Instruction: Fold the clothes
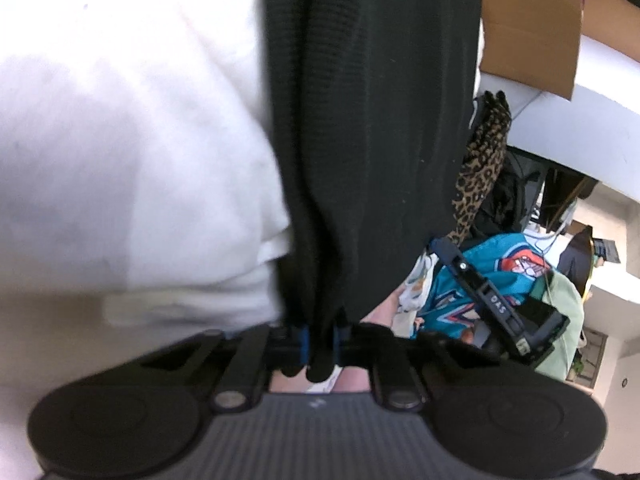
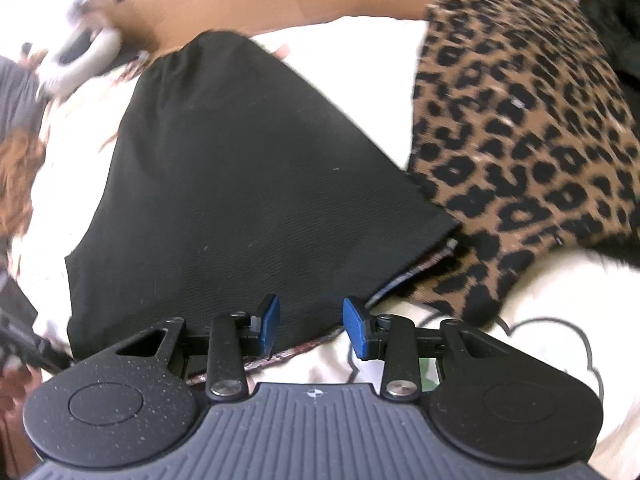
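Cluttered home: clothes pile (image 1: 480, 280), cardboard box (image 1: 532, 28).

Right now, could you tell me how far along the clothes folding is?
Done: nothing visibly folded. In hand: the left claw is shut on a bunched edge of the black knit garment; the right claw hovers open over it. Left: the fold itself, then the leopard-print garment and teal jersey.

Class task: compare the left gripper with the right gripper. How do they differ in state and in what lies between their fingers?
The left gripper is shut on the black garment; the right gripper is open, holding nothing. The left's blue pads are nearly hidden by bunched fabric; the right's pads show fully. Both are black with blue pads.
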Motion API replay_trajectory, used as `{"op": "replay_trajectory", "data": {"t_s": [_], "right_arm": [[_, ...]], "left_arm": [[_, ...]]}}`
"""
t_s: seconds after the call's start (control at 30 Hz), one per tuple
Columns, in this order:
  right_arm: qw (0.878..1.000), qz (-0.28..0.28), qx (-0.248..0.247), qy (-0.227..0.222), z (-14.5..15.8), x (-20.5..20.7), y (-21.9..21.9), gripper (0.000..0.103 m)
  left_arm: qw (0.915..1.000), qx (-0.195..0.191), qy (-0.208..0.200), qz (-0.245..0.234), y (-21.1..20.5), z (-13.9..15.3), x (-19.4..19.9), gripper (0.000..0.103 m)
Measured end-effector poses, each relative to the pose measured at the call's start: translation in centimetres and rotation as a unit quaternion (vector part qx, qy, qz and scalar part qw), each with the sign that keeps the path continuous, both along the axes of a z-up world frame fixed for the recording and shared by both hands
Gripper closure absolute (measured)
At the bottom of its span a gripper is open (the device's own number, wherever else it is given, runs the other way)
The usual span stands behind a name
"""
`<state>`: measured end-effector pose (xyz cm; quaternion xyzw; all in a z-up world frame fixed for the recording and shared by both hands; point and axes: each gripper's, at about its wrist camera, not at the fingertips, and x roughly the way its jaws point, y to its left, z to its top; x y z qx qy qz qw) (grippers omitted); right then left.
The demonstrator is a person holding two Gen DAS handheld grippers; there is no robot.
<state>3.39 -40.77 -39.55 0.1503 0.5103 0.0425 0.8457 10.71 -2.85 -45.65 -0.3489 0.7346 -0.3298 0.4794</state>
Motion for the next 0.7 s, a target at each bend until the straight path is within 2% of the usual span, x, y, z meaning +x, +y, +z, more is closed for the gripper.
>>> {"op": "replay_trajectory", "data": {"t_s": [0.17, 0.3, 0.5, 0.7], "right_arm": [[0.996, -0.067, 0.055, 0.009, -1.1, -0.9, -2.3, 0.061], [0.987, -0.12, 0.102, 0.002, -2.2, -1.7, -3.9, 0.061], [0.961, -0.19, 0.198, -0.013, -5.2, -1.9, -5.4, 0.06], [0.925, -0.236, 0.295, -0.032, -8.1, -1.3, -5.7, 0.06]], "left_arm": [[0.9991, 0.034, -0.02, -0.015, -1.1, 1.6, 0.0, 0.096], [0.9979, 0.055, -0.019, -0.028, -1.5, 2.6, 0.6, 0.097], [0.9951, 0.082, -0.025, -0.049, -1.7, 4.1, 1.1, 0.097], [0.9909, 0.106, -0.038, -0.073, -2.4, 5.4, 1.6, 0.097]]}}
